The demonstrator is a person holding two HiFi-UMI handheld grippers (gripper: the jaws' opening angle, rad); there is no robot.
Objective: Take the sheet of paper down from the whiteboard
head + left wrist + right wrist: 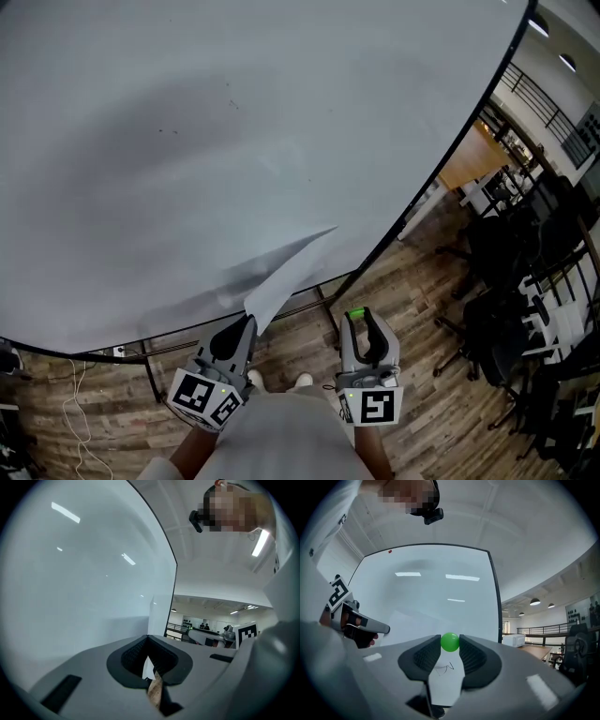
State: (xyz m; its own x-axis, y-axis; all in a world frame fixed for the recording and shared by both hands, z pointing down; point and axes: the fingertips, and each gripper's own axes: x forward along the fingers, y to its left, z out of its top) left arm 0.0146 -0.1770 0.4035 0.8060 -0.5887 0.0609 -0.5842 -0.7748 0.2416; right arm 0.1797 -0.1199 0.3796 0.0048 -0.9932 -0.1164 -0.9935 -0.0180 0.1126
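Note:
The white sheet of paper point(286, 270) slants up and to the right from my left gripper point(246, 322), in front of the whiteboard point(187, 141). It casts a shadow on the board. In the left gripper view the left gripper point(148, 641) is shut on a sliver of the sheet point(148, 667). My right gripper point(357, 317) hangs to the right of the sheet, shut on a small green magnet point(356, 313). The right gripper view shows that round green magnet point(450, 641) pinched at the tips of the right gripper point(450, 645), with the left gripper point(361, 627) at the left.
The whiteboard's black frame and stand legs point(328, 305) rise from a wooden floor point(422, 412). Black chairs and desks point(525, 281) crowd the right side. A white cable point(75, 412) lies on the floor at the left. My feet point(277, 380) are just below the grippers.

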